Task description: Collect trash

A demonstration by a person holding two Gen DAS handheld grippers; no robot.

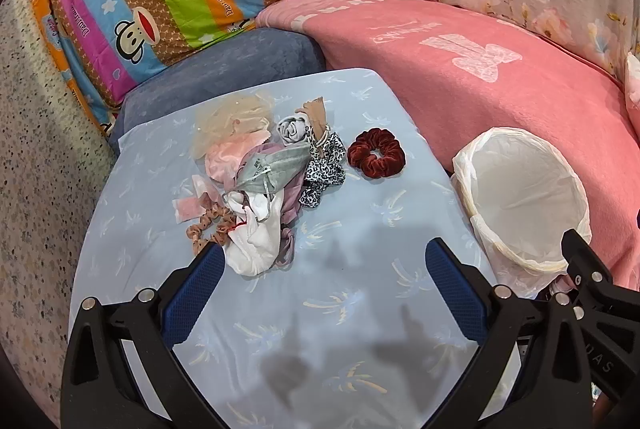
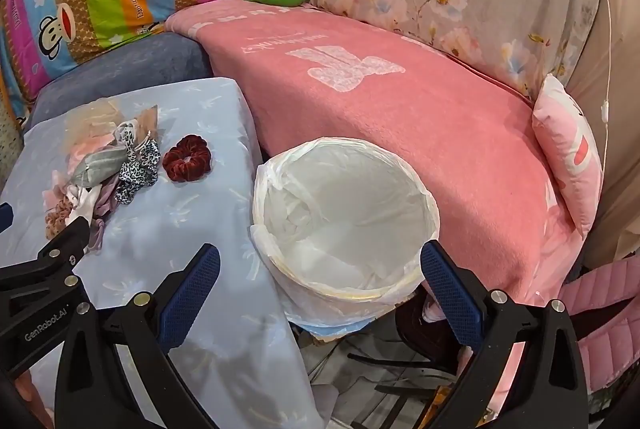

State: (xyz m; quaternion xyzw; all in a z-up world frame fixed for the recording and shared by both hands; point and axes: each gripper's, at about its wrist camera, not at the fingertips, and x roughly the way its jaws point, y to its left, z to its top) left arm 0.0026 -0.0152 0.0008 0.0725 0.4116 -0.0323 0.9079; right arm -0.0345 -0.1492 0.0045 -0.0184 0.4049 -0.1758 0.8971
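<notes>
My left gripper [image 1: 324, 265] hangs over the pale blue palm-print cloth counter [image 1: 340, 309], jaws spread wide and empty. The heap of masks, scrunchies and wrappers [image 1: 260, 173] lies at eleven o'clock, a dark red velvet scrunchie [image 1: 376, 152] at one. My right gripper [image 2: 320, 269], jaws equally wide and empty, hovers above the white-lined round bin [image 2: 344, 213].

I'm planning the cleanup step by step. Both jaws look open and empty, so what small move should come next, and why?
Probably ease the left gripper forward onto the grey face mask topping the pile: its jaws stand open and empty, and the lined bin waits alongside.
</notes>
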